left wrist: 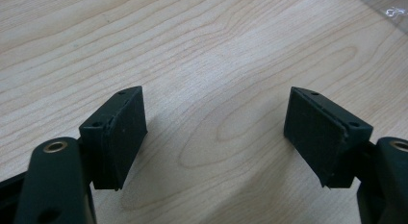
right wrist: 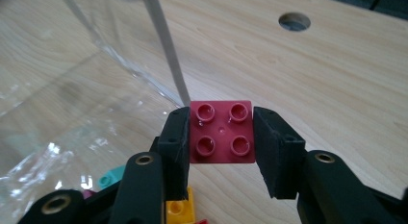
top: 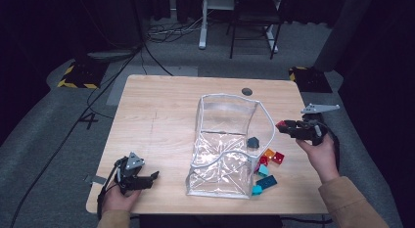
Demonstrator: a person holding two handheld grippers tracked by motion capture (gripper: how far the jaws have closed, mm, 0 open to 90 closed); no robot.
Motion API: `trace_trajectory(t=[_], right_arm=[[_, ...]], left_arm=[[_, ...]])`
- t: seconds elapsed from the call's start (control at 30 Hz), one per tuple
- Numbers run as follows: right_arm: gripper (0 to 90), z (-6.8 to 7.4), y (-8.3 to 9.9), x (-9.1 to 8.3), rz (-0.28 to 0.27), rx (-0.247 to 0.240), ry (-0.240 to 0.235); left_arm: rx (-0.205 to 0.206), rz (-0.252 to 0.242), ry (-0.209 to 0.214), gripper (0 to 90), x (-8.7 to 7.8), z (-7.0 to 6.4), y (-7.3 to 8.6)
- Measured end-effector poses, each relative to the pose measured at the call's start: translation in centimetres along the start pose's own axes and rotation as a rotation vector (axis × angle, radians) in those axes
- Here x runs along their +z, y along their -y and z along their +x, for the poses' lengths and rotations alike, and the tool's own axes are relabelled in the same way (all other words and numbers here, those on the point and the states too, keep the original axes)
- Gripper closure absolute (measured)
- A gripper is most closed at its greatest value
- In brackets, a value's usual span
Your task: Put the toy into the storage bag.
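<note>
On the bench [top: 161, 105], beside the clear bag [top: 227, 149], my right gripper [right wrist: 221, 137] has its jaws clenched on the flat sides of a red brick [right wrist: 222, 131], held above the bench: light, rigid, slick plastic. My left gripper [left wrist: 216, 132] rests with jaws spread, holding nothing.

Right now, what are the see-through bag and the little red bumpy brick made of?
The clear see-through bag looks like soft shiny plastic film: it wrinkles, throws bright glints, and the table shows through it. The small dark-red four-stud brick, clamped in the right gripper, looks like hard moulded plastic with a smooth, slightly glossy skin; its round studs catch small highlights.
</note>
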State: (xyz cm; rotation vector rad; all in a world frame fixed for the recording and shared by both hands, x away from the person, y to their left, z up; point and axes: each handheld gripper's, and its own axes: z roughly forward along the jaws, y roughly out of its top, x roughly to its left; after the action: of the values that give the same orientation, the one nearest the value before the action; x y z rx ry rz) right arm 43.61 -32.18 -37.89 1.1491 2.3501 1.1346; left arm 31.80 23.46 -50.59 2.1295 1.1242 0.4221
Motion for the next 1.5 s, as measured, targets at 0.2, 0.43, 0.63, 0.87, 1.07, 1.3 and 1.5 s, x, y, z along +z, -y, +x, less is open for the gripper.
trace_trajectory(t=[0.2,0.43,0.63,0.87,1.07,1.3,1.5], right_arm=[[58.9,1.2,-1.2,-2.2,-0.032,-0.029,-0.027],[58.9,2.4,-2.6,-4.0,-0.078,-0.041,-0.071],[58.9,3.5,-3.8,-5.2,-0.104,-0.059,-0.091],[58.9,4.6,-5.0,-6.1,-0.125,-0.079,-0.119],[58.9,5.3,-6.4,-6.1,-0.147,-0.082,-0.146],[58.9,7.3,-8.3,-5.3,-0.142,-0.122,-0.177],[58.9,9.0,-10.0,-4.4,-0.133,-0.152,-0.206]], left_arm=[[0.001,0.001,0.000,23.2,0.0,0.0,0.0],[0.000,0.001,0.002,23.3,0.0,0.0,0.0],[0.001,0.001,0.001,23.2,0.0,0.0,0.0],[0.001,0.001,0.002,23.3,0.0,0.0,0.0],[0.000,0.001,0.001,23.2,0.0,0.0,0.0],[0.000,0.000,0.002,23.2,0.0,0.0,0.0],[0.000,0.000,0.002,23.2,0.0,0.0,0.0]])
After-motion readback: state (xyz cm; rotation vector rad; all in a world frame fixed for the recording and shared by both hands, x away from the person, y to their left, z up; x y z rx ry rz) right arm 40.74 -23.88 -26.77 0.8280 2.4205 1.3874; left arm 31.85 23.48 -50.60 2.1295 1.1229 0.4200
